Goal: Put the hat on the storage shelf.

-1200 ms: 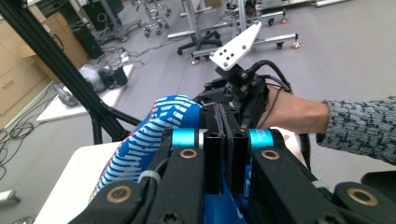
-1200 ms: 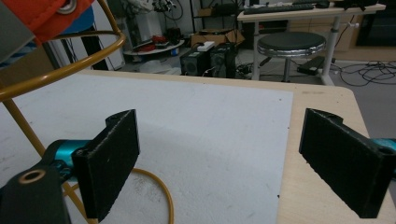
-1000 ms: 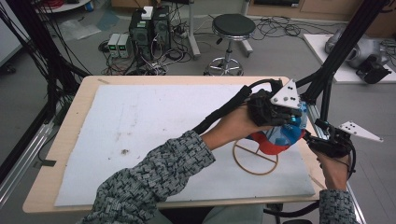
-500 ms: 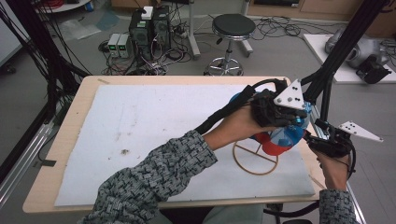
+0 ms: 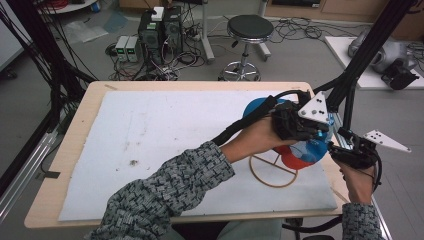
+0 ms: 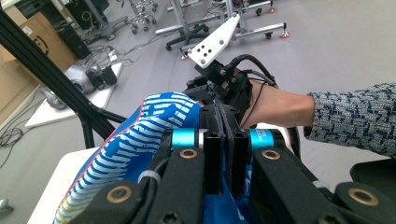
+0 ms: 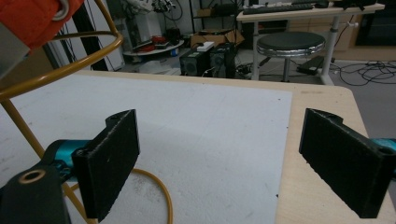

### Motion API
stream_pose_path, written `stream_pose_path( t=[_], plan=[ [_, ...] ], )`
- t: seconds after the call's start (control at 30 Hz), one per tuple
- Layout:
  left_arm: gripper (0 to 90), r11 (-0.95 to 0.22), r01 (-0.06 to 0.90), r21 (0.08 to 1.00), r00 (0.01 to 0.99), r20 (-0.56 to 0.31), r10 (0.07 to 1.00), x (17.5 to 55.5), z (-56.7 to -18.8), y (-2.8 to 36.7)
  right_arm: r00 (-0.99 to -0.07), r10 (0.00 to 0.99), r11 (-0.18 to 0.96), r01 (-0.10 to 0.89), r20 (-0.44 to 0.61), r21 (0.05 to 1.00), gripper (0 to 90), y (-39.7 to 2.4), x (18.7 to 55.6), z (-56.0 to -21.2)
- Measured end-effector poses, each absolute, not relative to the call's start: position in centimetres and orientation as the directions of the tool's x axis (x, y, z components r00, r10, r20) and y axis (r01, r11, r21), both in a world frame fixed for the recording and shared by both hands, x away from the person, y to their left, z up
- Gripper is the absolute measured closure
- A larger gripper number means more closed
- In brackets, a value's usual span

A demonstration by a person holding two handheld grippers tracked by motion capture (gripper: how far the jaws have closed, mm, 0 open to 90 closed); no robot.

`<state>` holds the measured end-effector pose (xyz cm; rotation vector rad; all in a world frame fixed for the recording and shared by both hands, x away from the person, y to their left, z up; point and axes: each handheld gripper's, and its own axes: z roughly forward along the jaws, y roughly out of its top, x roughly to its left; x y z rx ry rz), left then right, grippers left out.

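A white foam mat (image 5: 165, 135) lies on the pale wooden worktop (image 5: 80, 125) and covers most of it. Near the mat's right edge stands a yellow wire ring stand (image 5: 274, 172), with a blue, red and white striped fabric bag (image 5: 305, 150) resting on top of it. The left hand-held gripper (image 5: 310, 131) is over the bag; the right hand-held gripper (image 5: 345, 152) is just to the bag's right, beyond the mat's edge. Behind the worktop, on the floor, a round black stool (image 5: 250, 30) stands right of two black computer towers (image 5: 160, 27).
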<state>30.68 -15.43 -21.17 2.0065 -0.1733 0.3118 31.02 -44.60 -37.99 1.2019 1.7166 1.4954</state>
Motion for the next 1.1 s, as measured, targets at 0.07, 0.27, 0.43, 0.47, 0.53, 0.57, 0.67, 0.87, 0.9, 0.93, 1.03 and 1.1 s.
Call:
stream_pose_path(
  t=[0.07,0.27,0.43,0.47,0.53,0.57,0.67,0.87,0.9,0.93,1.03,1.1],
  plan=[
    [88.0,-0.423,-0.272,0.864,0.952,0.305,0.011,30.2,-20.8,-15.2,-0.442,0.887,-0.019,0.258,0.136,0.966,11.4,-44.6,31.0,-37.9],
    [88.0,-0.402,-0.286,0.870,0.951,0.308,-0.010,29.4,-20.2,-14.9,-0.440,0.886,-0.027,0.267,0.146,0.963,11.5,-44.5,31.0,-37.9],
    [88.0,-0.453,-0.303,0.839,0.943,0.332,-0.014,29.4,-21.1,-15.3,-0.447,0.884,-0.019,0.257,0.136,0.966,11.5,-44.4,31.0,-38.0],
    [87.8,-0.458,-0.304,0.835,0.941,0.337,-0.009,29.4,-21.3,-15.4,-0.447,0.884,-0.016,0.258,0.134,0.966,11.5,-44.4,31.0,-37.9],
    [87.7,-0.476,-0.316,0.821,0.933,0.359,0.000,29.9,-21.7,-15.5,-0.442,0.885,-0.025,0.265,0.144,0.964,11.5,-44.5,30.9,-37.9],
    [87.6,-0.476,-0.316,0.821,0.933,0.359,0.000,29.9,-21.7,-15.5,-0.442,0.885,-0.025,0.265,0.144,0.964,11.5,-44.5,30.9,-37.9],
    [87.4,-0.478,-0.305,0.824,0.934,0.358,0.022,30.7,-21.9,-15.2,-0.442,0.886,-0.023,0.260,0.140,0.965,11.5,-44.6,31.0,-38.0],
    [87.2,-0.484,-0.302,0.821,0.934,0.356,0.021,31.0,-22.6,-15.0,-0.442,0.886,-0.021,0.262,0.139,0.965,11.5,-44.6,31.0,-38.0],
    [86.8,-0.489,-0.303,0.818,0.934,0.358,0.020,31.0,-22.7,-15.1,-0.442,0.886,-0.023,0.264,0.142,0.964,11.5,-44.6,31.0,-38.0],
    [86.8,-0.487,-0.302,0.819,0.934,0.357,0.023,31.1,-22.8,-15.1,-0.441,0.886,-0.024,0.264,0.143,0.964,11.5,-44.6,31.0,-38.0],
    [86.8,-0.490,-0.292,0.821,0.936,0.350,0.028,31.2,-22.9,-15.0,-0.443,0.885,-0.021,0.262,0.140,0.965,11.4,-44.6,31.0,-38.0],
    [86.8,-0.492,-0.293,0.820,0.935,0.353,0.031,31.4,-22.9,-14.9,-0.443,0.886,-0.023,0.261,0.141,0.965,11.5,-44.6,31.0,-38.0]
  ],
)
